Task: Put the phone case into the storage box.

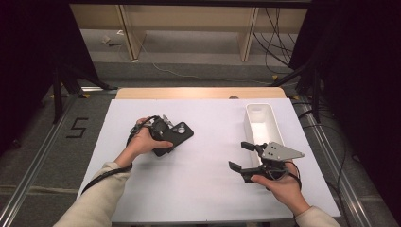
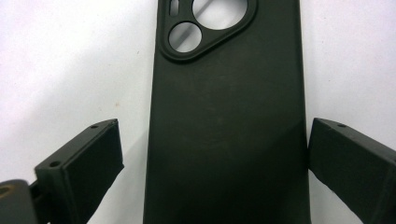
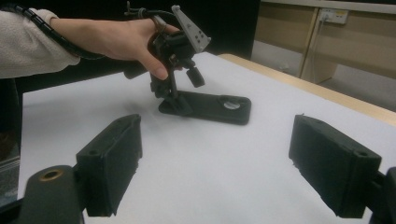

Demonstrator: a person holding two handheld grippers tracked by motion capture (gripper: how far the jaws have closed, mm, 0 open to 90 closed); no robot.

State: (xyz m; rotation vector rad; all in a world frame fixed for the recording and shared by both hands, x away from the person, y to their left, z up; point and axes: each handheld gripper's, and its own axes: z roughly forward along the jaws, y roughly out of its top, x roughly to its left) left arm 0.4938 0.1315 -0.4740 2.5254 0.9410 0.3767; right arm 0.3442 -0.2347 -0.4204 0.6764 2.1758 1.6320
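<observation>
One black phone case (image 1: 176, 135) lies flat, left of centre on the white table (image 1: 208, 189). The left hand-held gripper (image 2: 212, 161) straddles it, jaws spread, right pad seemingly touching. The right hand-held gripper (image 1: 241, 156) gapes empty beside a white bin (image 1: 262, 118).

left tongs (image 1: 163, 130) over phone case (image 1: 178, 134) | right tongs (image 1: 242, 156) open

A white sheet is covering the bench (image 1: 198, 189). A dark phone case (image 1: 176, 135) is lying flat on its left half. A white tray (image 1: 262, 124) is sitting near the right edge.
</observation>
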